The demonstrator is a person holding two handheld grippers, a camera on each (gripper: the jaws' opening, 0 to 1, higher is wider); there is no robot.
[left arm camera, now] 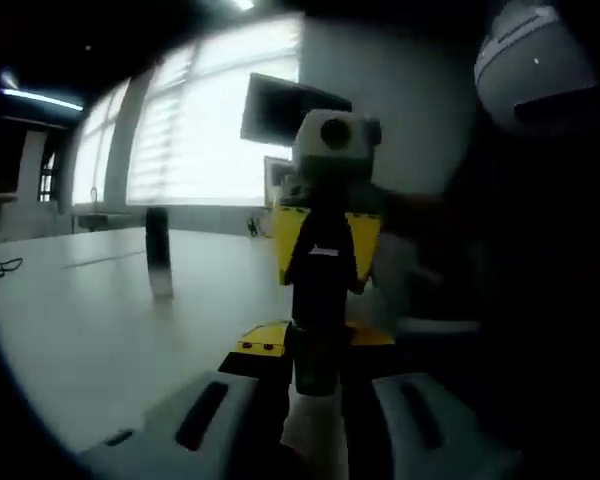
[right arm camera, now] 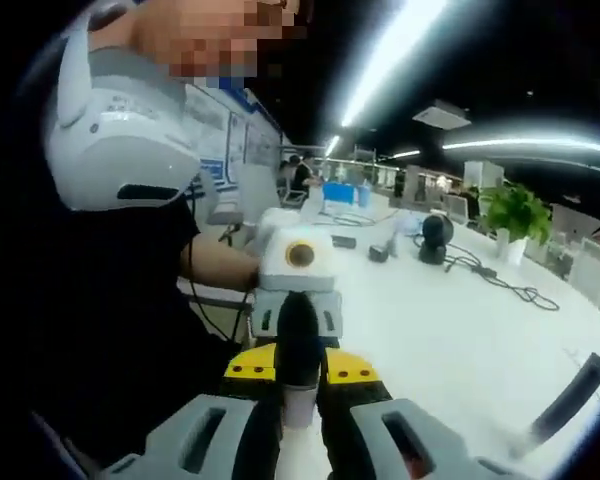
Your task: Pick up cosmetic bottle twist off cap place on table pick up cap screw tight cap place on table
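Both grippers meet on the slim cosmetic bottle with pale body and long glossy black cap (left arm camera: 318, 330), held above the smooth white table (left arm camera: 90, 320): left gripper (left arm camera: 310, 425) clamps the pale base, right gripper (right arm camera: 298, 425) likewise pinches the bottle's end. Twisting looks underway; next comes opposed rotation. Beyond the bottle stands a dark cylinder (left arm camera: 158, 238).

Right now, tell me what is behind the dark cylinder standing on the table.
Behind the dark cylinder lies bare white table, then a bright window with blinds. The strip of table edge and sill directly behind it is covered.
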